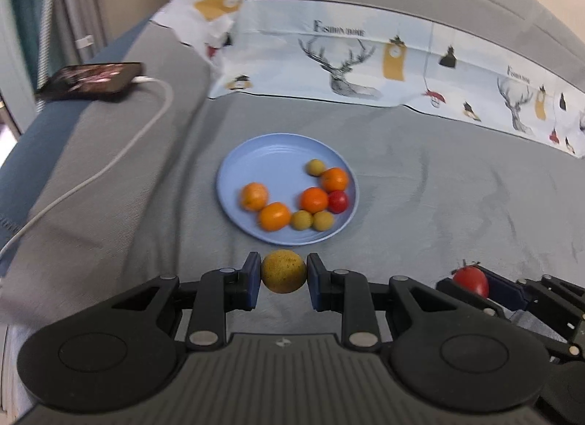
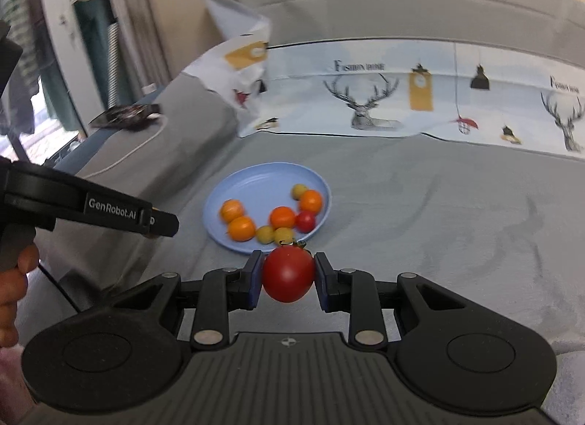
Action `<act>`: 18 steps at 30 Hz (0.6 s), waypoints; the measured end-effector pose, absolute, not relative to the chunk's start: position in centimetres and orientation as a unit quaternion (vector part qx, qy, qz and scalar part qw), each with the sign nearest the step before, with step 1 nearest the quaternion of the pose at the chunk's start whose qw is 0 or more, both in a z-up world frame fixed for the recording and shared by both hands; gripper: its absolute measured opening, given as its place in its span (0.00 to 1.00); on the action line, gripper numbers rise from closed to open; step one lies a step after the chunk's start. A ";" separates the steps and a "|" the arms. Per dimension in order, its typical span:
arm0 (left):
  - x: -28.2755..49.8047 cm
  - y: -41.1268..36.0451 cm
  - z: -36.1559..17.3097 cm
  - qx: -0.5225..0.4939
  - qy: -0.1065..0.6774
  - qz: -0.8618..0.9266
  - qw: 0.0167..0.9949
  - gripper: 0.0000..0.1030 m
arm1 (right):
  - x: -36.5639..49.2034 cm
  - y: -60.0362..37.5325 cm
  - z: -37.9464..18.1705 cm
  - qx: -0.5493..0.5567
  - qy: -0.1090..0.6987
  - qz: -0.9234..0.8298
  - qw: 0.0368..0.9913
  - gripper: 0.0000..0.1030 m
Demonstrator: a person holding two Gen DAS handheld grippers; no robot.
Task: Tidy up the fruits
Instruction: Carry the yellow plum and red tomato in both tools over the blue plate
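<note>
A light blue plate [image 1: 263, 154] [image 2: 256, 180] lies on a grey sofa seat and holds several small fruits: oranges, yellow-green ones and a red tomato. My left gripper [image 1: 284, 272] is shut on a yellow-green round fruit [image 1: 283, 271], held in the air just short of the plate's near rim. My right gripper [image 2: 289, 274] is shut on a red tomato [image 2: 289, 273] with a green stem, also close before the plate. In the left wrist view the right gripper [image 1: 475, 284] with its tomato [image 1: 471, 279] shows at the lower right.
A phone [image 1: 93, 80] on a white charging cable [image 1: 109, 165] rests on the sofa's left armrest. A printed deer-pattern cloth [image 1: 365, 59] lies along the seat's back. The left gripper's body [image 2: 91, 209] and a hand [image 2: 14, 297] show at the right wrist view's left.
</note>
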State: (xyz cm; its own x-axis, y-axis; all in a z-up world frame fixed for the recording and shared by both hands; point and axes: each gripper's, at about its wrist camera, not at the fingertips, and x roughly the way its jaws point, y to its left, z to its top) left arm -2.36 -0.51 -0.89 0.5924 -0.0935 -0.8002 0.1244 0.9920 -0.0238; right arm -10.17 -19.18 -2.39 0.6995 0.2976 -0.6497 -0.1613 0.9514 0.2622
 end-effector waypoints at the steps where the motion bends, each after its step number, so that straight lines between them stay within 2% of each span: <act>1: -2.8 0.1 -0.8 0.014 0.445 -0.054 0.894 0.29 | -10.5 -18.9 -2.2 0.088 0.365 0.126 0.918 0.30; 18: -4.5 2.7 0.7 -0.015 0.422 -0.045 0.905 0.29 | -12.0 -17.6 -0.8 0.066 0.350 0.123 0.926 0.30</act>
